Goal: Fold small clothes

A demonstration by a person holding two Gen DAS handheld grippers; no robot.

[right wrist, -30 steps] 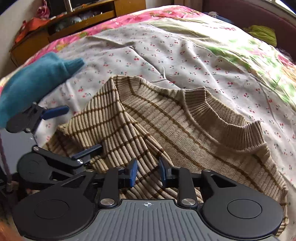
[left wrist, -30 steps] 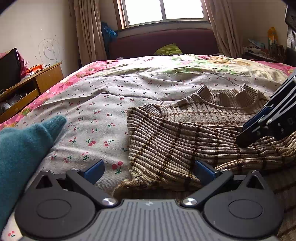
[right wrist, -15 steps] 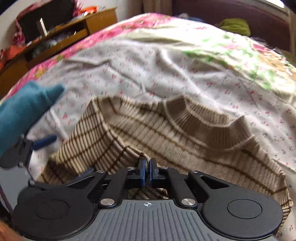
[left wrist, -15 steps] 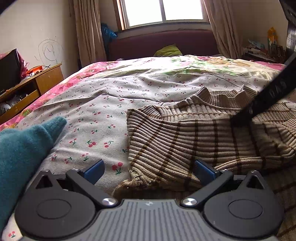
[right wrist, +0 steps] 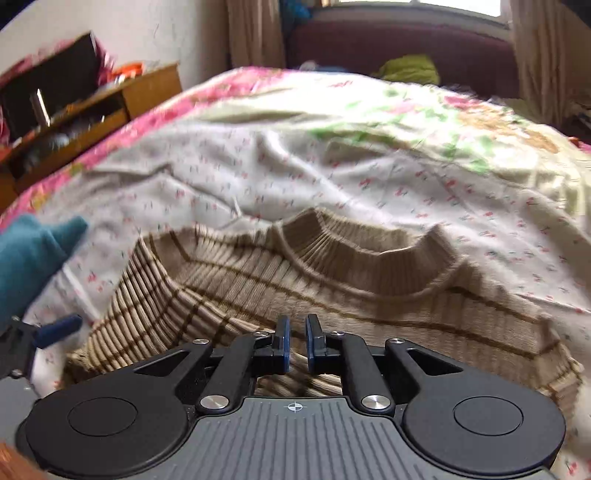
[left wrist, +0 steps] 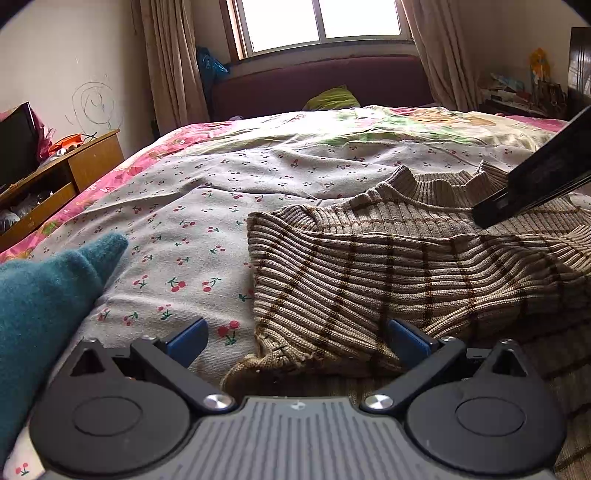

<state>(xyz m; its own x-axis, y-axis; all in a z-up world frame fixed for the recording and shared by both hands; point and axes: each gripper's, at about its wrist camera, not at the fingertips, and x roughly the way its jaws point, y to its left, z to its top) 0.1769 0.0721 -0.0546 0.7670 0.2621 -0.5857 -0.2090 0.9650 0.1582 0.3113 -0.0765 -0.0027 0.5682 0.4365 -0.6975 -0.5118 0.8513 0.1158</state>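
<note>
Since a moment ago, the right tongs (right wrist: 296, 341) have let go of the fold they were pinching and are now parting, with a narrow gap between the blue pads and only the knit showing beyond that gap, nothing clamped. In the left wrist view, the right tongs (left wrist: 532, 184) are showing as a dark bar crossing in from the right, its tip near the sweater's collar.

Nearest the foot edge of the bed, the left tongs (left wrist: 297, 341) are standing spread wide, one pad over the cherry-print bedspread (left wrist: 192, 206) and the other over the sweater, with the sweater's cuff end lying between them; the pads are not pressing on it.

Lying on the near right part of the bed, the striped sweater (left wrist: 388, 280) has one sleeve folded across its body toward the right, and its ribbed collar (right wrist: 364, 245) is facing the headboard. A teal garment (left wrist: 44, 295) is sitting at the near left edge of the bed, well apart from the sweater.

Farther on, a flowered quilt (left wrist: 369, 125) is covering the head of the bed, with a yellow-green pillow (left wrist: 332, 98) against the dark red headboard (left wrist: 321, 81). A wooden cabinet (left wrist: 66, 166) is standing beside the bed's left edge, and a curtained window (left wrist: 321, 18) is glowing behind.
</note>
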